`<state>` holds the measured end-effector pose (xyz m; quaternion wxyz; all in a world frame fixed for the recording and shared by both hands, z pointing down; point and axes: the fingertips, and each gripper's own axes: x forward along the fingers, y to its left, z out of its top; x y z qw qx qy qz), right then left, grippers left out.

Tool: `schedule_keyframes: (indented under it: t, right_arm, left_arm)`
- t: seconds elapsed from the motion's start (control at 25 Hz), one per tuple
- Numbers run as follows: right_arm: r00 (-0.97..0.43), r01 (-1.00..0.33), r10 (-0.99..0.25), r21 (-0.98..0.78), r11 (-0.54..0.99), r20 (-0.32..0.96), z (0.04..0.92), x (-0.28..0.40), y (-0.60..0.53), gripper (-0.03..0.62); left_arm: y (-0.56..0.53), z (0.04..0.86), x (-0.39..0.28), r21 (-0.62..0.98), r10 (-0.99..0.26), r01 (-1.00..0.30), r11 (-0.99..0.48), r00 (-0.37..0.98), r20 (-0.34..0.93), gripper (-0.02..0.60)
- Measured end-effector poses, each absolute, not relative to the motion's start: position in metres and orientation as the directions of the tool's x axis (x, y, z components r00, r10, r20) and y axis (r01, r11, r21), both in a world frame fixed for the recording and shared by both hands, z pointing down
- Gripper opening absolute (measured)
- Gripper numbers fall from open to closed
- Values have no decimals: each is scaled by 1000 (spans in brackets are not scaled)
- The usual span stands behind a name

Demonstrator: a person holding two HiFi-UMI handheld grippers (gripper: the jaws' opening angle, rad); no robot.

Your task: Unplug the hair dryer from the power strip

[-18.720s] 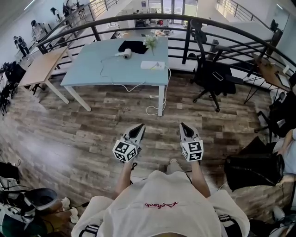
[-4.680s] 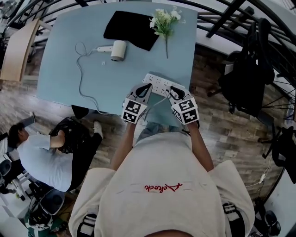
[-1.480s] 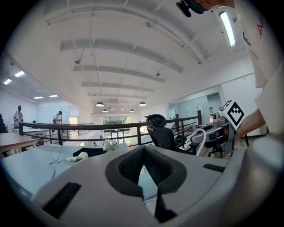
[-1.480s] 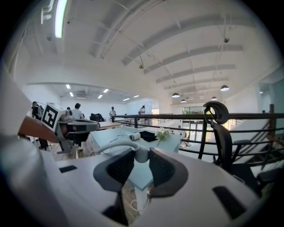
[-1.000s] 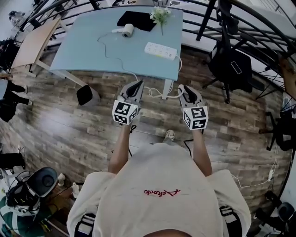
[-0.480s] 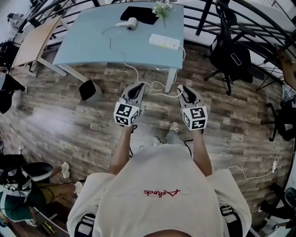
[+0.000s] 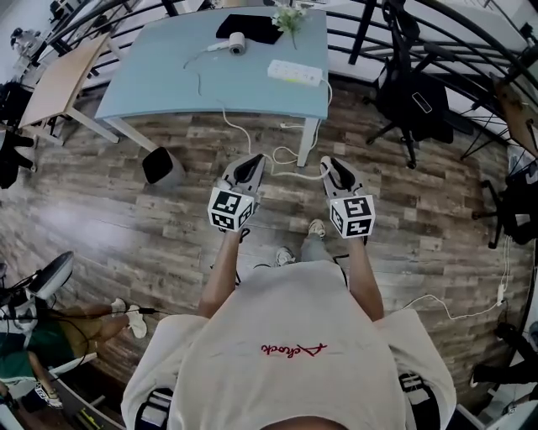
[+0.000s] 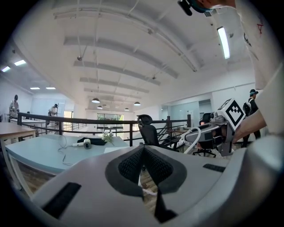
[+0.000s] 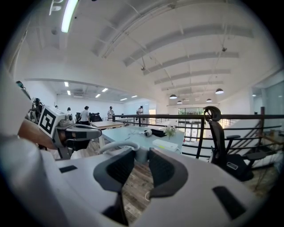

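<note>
The white hair dryer lies at the back of the pale blue table, and the white power strip lies near the table's right edge. The dryer's white cord runs off the table's front edge and across the wooden floor to my right gripper. The right gripper is shut on the cord's white plug, held well back from the table. My left gripper is beside it, shut and empty, its pads touching.
A black cloth and a sprig of flowers lie by the dryer. A black bin stands under the table, a black office chair at the right. A curved railing runs behind. A wooden table is left. Loose cable coils on the floor.
Both grippers have drawn back from the table together, and the table now sits farther up the head view. The dryer's cord trails longer across the floor. Jaws unchanged.
</note>
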<state>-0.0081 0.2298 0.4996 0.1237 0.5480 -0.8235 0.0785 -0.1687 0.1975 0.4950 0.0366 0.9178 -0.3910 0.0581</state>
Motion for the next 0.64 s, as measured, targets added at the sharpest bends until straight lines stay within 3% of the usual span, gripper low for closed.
schedule_keyframes:
  t: [0.64]
  right_arm:
    - [-357,-929,-893,1,371,273,489,-1,237,115]
  left_arm:
    - [204,481,-161,4,-710,-716,-698,694,120,9]
